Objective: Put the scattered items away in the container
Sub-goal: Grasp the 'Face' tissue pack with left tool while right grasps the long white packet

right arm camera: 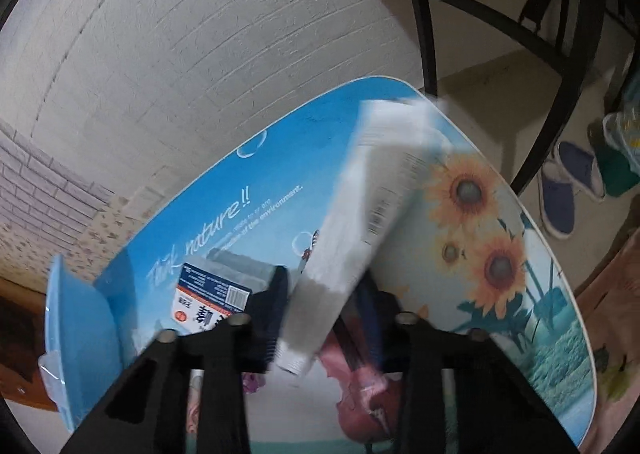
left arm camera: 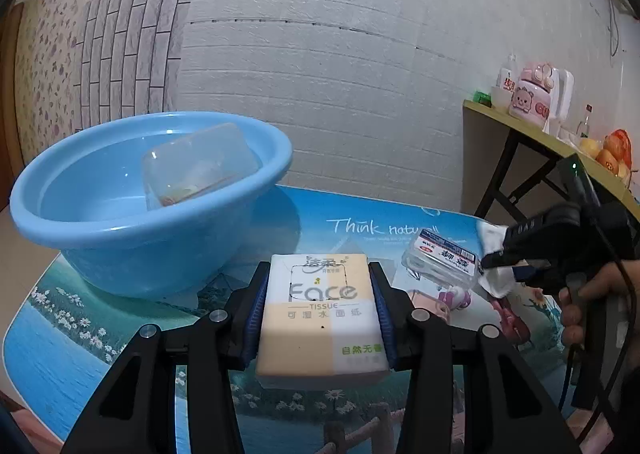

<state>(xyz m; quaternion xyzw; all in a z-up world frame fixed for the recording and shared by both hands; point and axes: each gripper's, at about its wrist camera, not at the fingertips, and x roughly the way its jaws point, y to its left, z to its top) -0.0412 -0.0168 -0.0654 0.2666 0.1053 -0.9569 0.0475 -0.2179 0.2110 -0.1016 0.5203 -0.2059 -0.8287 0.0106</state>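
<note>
Gripping the tissue pack (left arm camera: 322, 318), the left gripper (left arm camera: 320, 290) is clamping it beside the basin (left arm camera: 120, 242); the right gripper (right arm camera: 320, 290) is pinching a white tube (right arm camera: 360, 209).

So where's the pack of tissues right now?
In the left wrist view, the tissue pack is gripped between the left gripper's fingers, above the picture table, just right of the blue basin.

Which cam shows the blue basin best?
Left wrist: the blue basin shows nearly whole, rim and interior, with a clear plastic container inside. Right wrist catches only an edge-on sliver of it at lower left.
</note>
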